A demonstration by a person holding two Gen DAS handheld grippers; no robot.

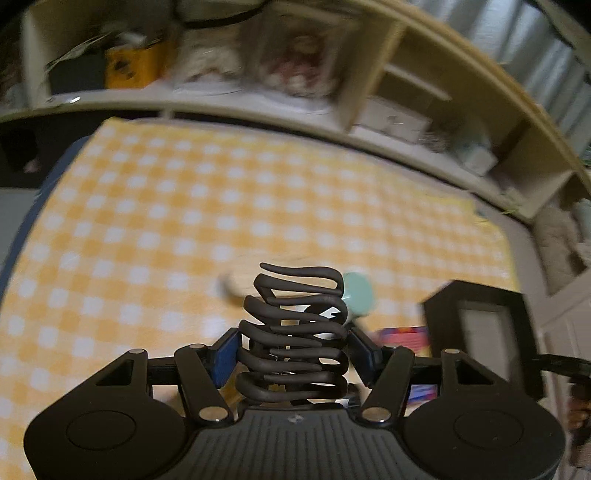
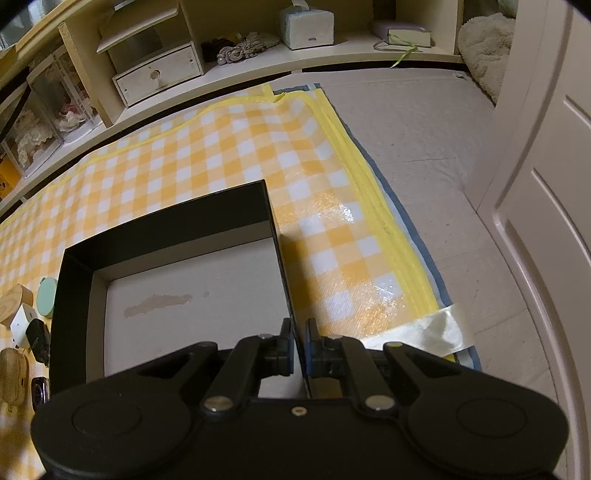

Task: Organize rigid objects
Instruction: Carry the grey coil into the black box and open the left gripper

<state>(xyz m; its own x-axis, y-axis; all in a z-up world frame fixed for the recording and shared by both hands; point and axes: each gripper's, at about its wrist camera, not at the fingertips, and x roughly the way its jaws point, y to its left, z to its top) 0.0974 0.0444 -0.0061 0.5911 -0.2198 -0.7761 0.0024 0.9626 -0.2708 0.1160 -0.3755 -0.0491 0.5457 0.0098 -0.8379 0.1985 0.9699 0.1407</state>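
My left gripper (image 1: 291, 354) is shut on a black wavy hair claw clip (image 1: 295, 332) and holds it above the yellow checked mat (image 1: 184, 206). A mint green round object (image 1: 358, 295) lies on the mat just behind the clip. The black box (image 1: 480, 328) stands at the right. In the right wrist view my right gripper (image 2: 299, 343) is shut on the right wall of the black box (image 2: 177, 266), whose pale floor is bare. Small objects lie left of the box: a mint disc (image 2: 46, 297), a white cube (image 2: 24, 323), wooden pieces (image 2: 13, 302).
Low cream shelves (image 2: 258, 62) with a small drawer unit (image 2: 159, 74) and a tissue box (image 2: 306, 26) line the far side. A white door (image 2: 546, 184) stands at the right. Grey floor (image 2: 424, 129) lies beyond the mat's taped edge (image 2: 424, 328).
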